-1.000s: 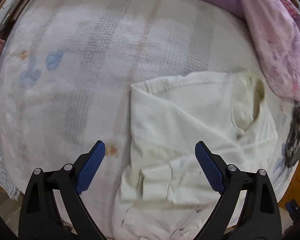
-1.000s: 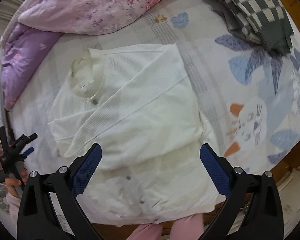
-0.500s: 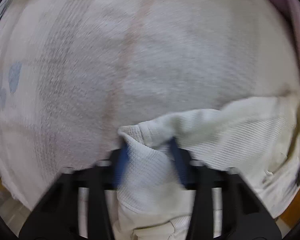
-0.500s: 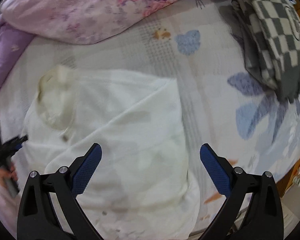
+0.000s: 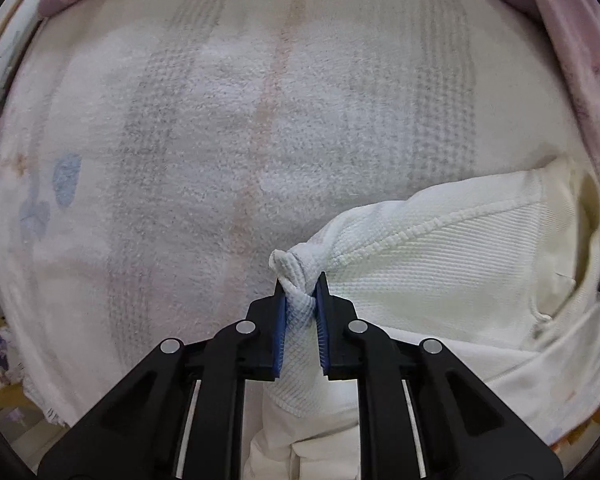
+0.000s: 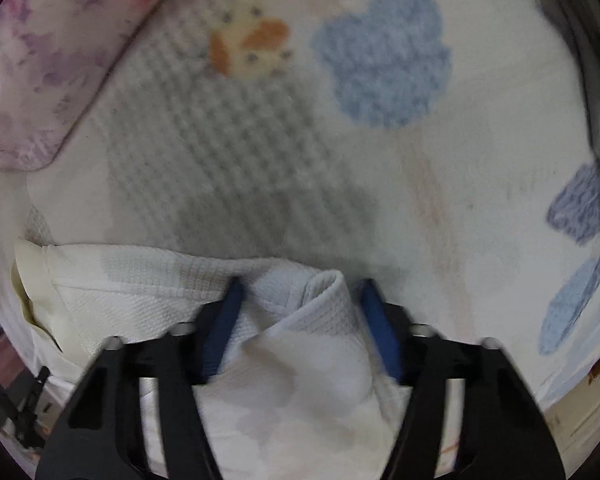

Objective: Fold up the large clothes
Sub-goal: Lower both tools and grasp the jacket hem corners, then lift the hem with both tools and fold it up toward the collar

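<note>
The white waffle-knit garment lies flat on the patterned bed blanket, which serves as the reference surface; the garment occupies the near part of that blanket, with bare blanket extending beyond its far edge in both wrist views. The left gripper points straight down at the blanket and its jaws, having just been closing, now pinch a bunched corner of the garment between the blue pads; a small twisted knot of fabric protrudes past the fingertips, and the pads press directly against the cloth on both sides. From this corner a raised seam runs across the garment towards its collar opening, which lies near the pink floral quilt at the blanket's far edge. The right gripper is angled steeply down over the garment's opposite corner; its jaws have just been closing and now stand partly drawn together with a raised fold of the fabric between them. The view is motion-blurred, but the cloth fills the gap and both blue pads bear against it. Beyond this corner the blanket shows a grey checked patch, an orange animal motif and a blue flower. The quilt lies on the blanket at the upper left of the right wrist view.
</note>
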